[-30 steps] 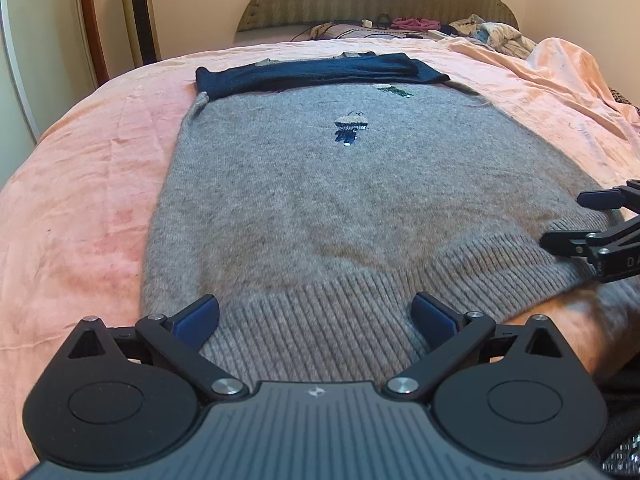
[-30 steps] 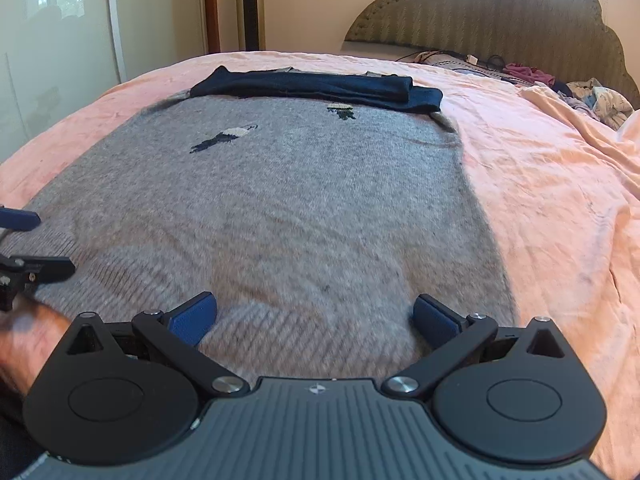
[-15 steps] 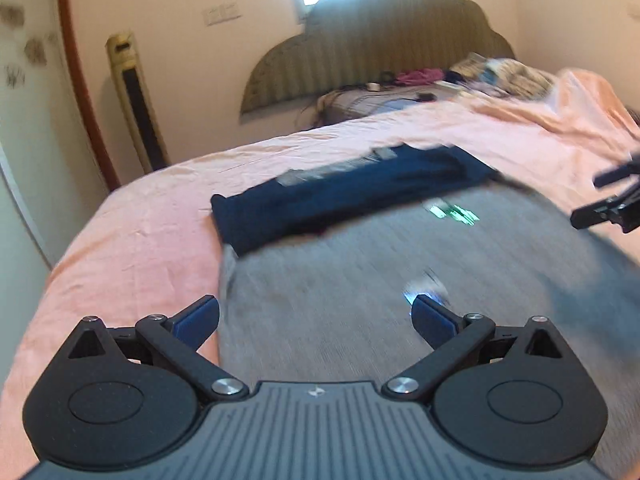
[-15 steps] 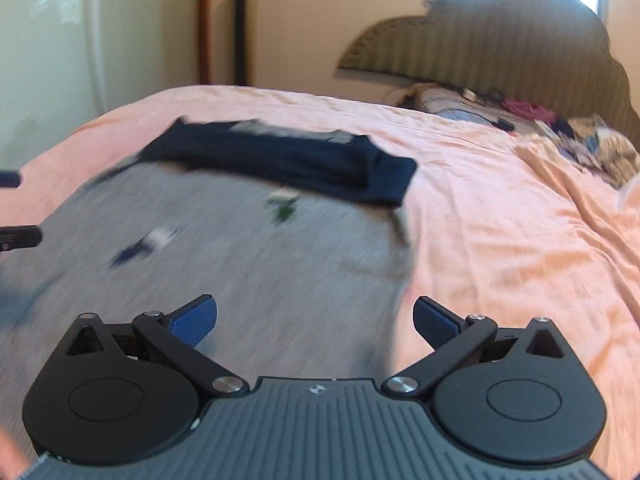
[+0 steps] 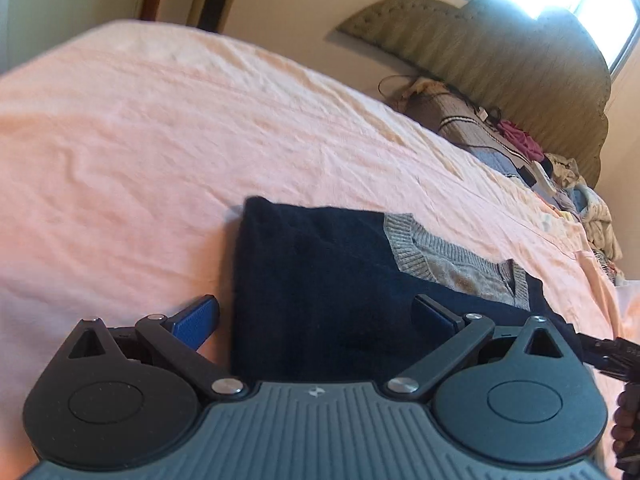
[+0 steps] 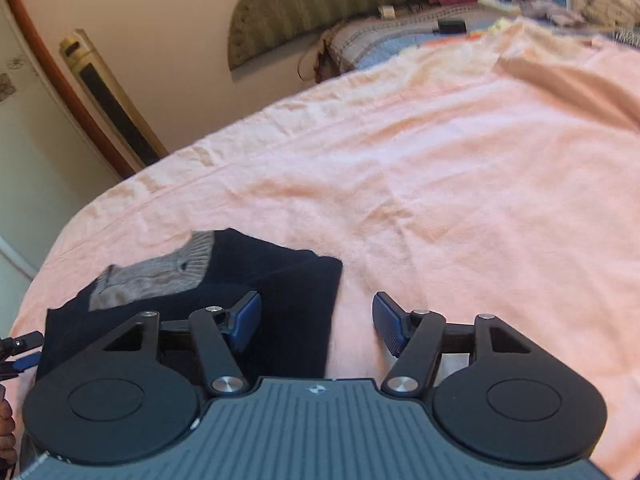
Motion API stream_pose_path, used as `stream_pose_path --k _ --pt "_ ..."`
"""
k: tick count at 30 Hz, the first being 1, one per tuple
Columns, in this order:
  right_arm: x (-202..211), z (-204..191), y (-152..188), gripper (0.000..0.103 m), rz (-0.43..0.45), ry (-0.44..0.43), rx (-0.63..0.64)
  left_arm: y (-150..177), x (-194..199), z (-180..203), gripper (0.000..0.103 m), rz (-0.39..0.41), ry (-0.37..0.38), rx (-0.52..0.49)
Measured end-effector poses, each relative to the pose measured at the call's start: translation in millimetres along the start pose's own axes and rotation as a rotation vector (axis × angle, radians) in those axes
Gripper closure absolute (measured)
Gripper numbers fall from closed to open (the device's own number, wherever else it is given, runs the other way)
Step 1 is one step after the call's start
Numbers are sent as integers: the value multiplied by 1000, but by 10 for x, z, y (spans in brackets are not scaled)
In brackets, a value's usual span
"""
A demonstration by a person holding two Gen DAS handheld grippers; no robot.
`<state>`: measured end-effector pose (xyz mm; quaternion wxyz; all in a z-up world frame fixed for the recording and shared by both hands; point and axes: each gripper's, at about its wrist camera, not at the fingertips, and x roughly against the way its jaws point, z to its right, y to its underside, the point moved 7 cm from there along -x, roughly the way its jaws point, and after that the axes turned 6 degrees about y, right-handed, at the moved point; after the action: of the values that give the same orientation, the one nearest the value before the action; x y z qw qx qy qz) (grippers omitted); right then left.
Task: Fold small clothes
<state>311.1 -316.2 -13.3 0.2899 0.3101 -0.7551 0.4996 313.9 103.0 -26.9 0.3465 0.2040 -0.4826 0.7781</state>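
The sweater lies on the pink bed sheet (image 5: 140,128). Only its top end shows: the folded navy sleeves (image 5: 320,280) with the grey ribbed collar (image 5: 452,260) over them. My left gripper (image 5: 316,316) is open and hovers over the left end of the navy fold, its left pad over the sheet. In the right wrist view the navy fold (image 6: 280,280) and the collar (image 6: 160,276) lie at lower left. My right gripper (image 6: 318,320) is open and straddles the right edge of the navy fold. The grey body is hidden below both grippers.
A padded headboard (image 5: 500,48) stands at the far end, with a pile of loose clothes (image 5: 540,152) and a striped pillow before it. A tower fan (image 6: 112,104) stands by the wall. The sheet (image 6: 480,200) stretches to the right.
Both grippers have moved forward from the sweater's ribbed hem, over the grey body, to its collar end. They stayed open.
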Motion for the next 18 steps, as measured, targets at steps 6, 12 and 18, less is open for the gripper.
stream_pose_path --k 6,12,18 --pt "6 -115 -81 91 63 -36 86 -7 -39 101 93 33 -74 -123" --pt "-88 145 -32 93 71 -20 29 97 -18 128 93 66 -154 -268" --pt "381 -30 -219 46 170 -72 -21 -11 322 185 52 152 -130 -226"
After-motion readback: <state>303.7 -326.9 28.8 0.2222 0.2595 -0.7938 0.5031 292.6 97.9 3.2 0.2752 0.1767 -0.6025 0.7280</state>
